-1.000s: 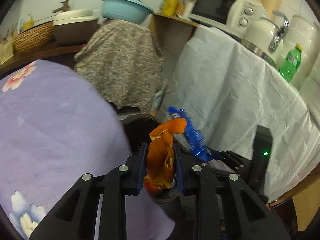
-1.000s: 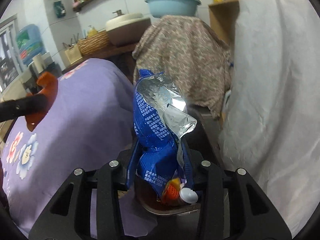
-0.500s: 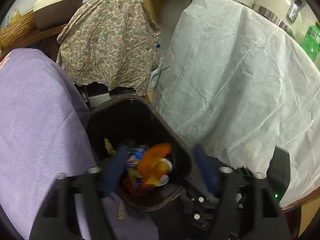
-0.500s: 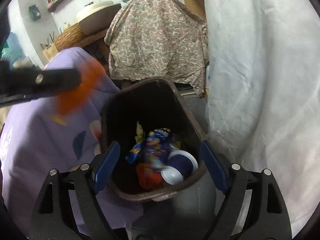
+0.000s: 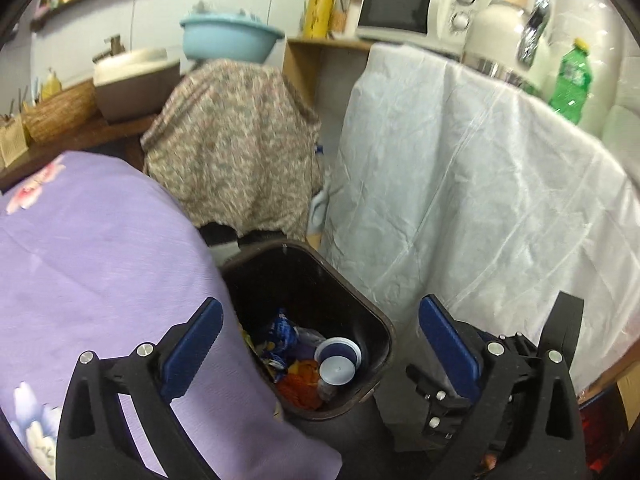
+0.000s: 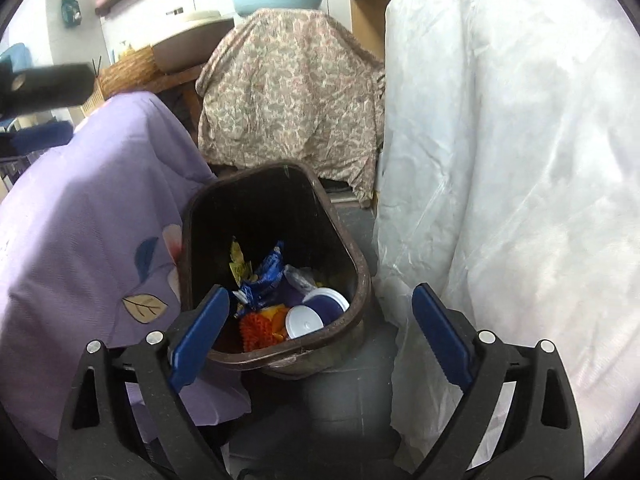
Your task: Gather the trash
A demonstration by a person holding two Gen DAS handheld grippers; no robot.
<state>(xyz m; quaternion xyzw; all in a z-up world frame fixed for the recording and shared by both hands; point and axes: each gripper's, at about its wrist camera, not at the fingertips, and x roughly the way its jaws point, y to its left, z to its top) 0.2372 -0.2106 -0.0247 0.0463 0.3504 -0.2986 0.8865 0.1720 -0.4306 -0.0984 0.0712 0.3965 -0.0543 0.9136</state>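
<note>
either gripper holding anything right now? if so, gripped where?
Nothing held. The left gripper and right gripper have both just opened wide, empty, above the trash bin. The blue wrapper lies inside it.

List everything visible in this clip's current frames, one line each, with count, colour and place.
trash bin: one, dark brown, on the floor between the cloths
snack wrapper: one, blue, in the bin
orange peel: one, orange, in the bin
lids: two, white-blue, in the bin
tablecloth: one, lilac floral, left
sheet: one, white, right
basin: one, light blue, atop the patterned cloth
microwave: one, white, counter
bottle: one, green, counter
left tongs: open, empty
right tongs: open, empty
</note>
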